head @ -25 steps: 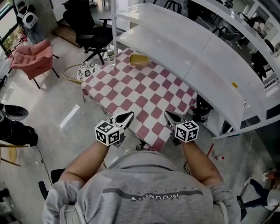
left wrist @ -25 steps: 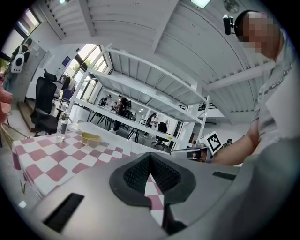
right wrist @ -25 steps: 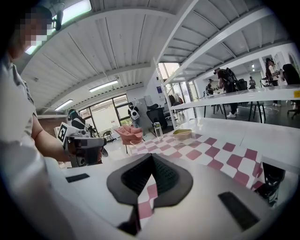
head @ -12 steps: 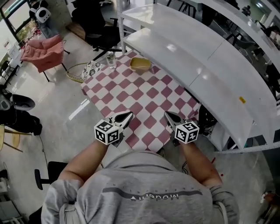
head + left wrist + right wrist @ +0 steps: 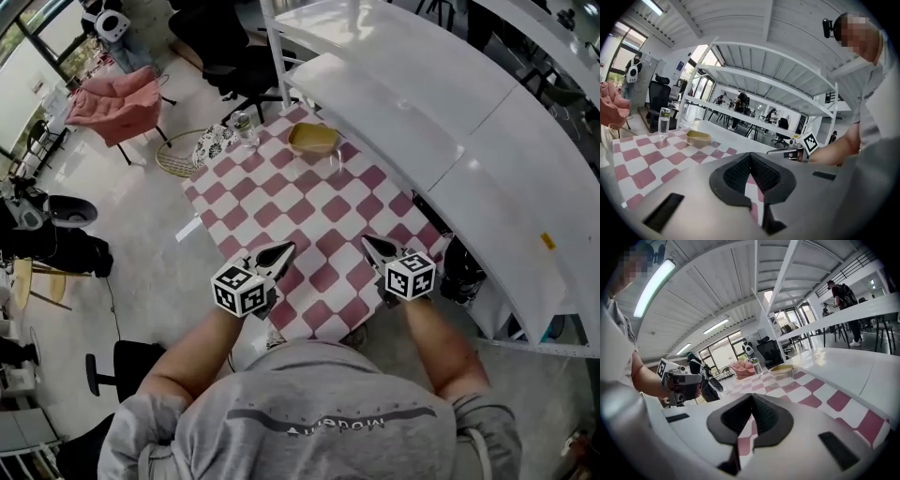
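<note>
An open office with a pale floor lay below in the head view, where a worktop [image 5: 309,220] in red-and-white checks stood against a long white shelf [image 5: 422,122]. One bowl [image 5: 313,139], yellow, sat near the worktop's far edge, and one clear bottle [image 5: 246,127] stood upright at its far left corner, the two apart. The left tongs [image 5: 274,255] and right tongs [image 5: 376,247] hung over the near edge, well apart from both things. An armchair [image 5: 117,94] stood off on the floor.

In the left gripper view the left tongs [image 5: 750,158] were clenched, pads meeting at the tips with nothing between them, only checked cloth showing beyond. The bottle [image 5: 663,123] and bowl [image 5: 697,137] stood far across the worktop, and the right tongs [image 5: 787,153] showed off to the side.

In the right gripper view the right tongs [image 5: 751,399] were likewise clenched and empty. The bowl [image 5: 782,370] and bottle [image 5: 757,366] stood at the far edge.

The bowl looked stiff and light, best pinched at its rim. The bottle looked smooth and round, likely to slip, so its middle seemed the surest hold.
</note>
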`<state>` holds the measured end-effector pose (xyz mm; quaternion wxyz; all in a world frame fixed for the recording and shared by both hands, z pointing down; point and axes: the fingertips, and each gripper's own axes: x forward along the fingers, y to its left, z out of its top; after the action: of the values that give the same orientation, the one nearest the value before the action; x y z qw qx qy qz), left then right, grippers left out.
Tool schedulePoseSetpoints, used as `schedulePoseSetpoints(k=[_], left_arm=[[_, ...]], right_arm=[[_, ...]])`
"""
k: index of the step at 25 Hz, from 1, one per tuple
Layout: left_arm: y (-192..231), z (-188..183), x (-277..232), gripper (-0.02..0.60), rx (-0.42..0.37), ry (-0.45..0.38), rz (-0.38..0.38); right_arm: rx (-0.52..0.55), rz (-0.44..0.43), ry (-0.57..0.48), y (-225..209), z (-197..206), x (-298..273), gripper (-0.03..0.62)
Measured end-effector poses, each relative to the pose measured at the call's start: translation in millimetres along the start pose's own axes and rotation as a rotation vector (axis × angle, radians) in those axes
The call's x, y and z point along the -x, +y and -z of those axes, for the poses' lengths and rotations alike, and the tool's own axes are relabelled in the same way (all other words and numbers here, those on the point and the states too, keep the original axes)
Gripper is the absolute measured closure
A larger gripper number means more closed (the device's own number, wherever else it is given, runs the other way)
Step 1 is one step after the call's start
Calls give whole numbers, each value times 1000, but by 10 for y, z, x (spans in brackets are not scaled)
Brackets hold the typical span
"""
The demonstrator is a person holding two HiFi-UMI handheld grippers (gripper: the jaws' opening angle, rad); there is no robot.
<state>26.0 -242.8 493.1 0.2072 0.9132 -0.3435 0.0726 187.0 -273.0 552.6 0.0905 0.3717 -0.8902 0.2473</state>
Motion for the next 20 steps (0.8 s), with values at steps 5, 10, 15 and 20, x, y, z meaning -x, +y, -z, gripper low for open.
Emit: schedulePoseSetpoints(k=[5, 10, 15, 20], left_arm=[[409, 21, -197, 569, 6, 6, 28], [623, -27, -413, 569, 8, -10, 48], [821, -81, -571, 569, 20, -26, 51], [1030, -68, -727, 569, 25, -32, 50]], right_arm=[[-48, 45, 13, -217, -7, -296, 568], [-71, 85, 24, -537, -157, -504, 566], [-54, 95, 61, -840, -307, -814, 565], [-81, 81, 84, -1115, -438, -1173, 558]])
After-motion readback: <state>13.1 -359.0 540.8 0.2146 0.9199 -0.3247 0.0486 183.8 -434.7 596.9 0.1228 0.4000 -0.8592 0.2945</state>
